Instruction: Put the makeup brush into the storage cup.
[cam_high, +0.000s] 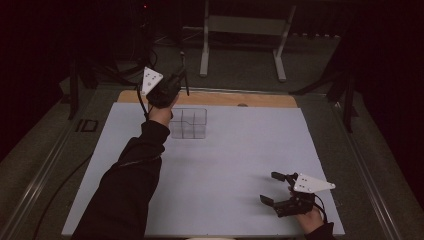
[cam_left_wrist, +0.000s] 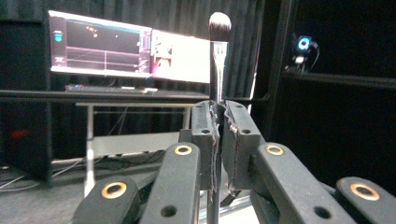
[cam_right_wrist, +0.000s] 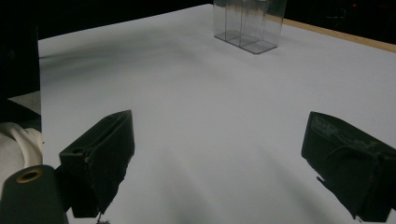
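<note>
The worktop (cam_high: 225, 165), covered with a pale sheet, is almost bare, so there is wide open room on every side of both grippers. Its wooden far edge lies just behind the left gripper (cam_high: 181, 79), and its near edge lies just under the right gripper (cam_high: 272, 188).

The clear organizer (cam_high: 188, 123) is the biggest thing on the sheet. It has 3 compartments, as far as I can tell, and all look open at the top. It stands below the left jaws and a little toward the person; it is well apart from the right jaws, far ahead of them in the right gripper view (cam_right_wrist: 249, 23).

The left gripper is raised above the far part of the worktop, and its jaws are pressed together on the handle of a makeup brush (cam_left_wrist: 216, 65). The long axis of the brush is upright, across the line of the jaws. The soft head is above them and the thin handle end goes down below them.

The right gripper rests low near the front right corner, with its jaws (cam_right_wrist: 233, 163) wide apart and nothing between them.

I judge that the coming move belongs to the left hand: to lower the brush, handle end first, into 1 compartment. The thin walls of the organizer are the edges to avoid, and the handle end must be lined up over an opening before it goes down.
</note>
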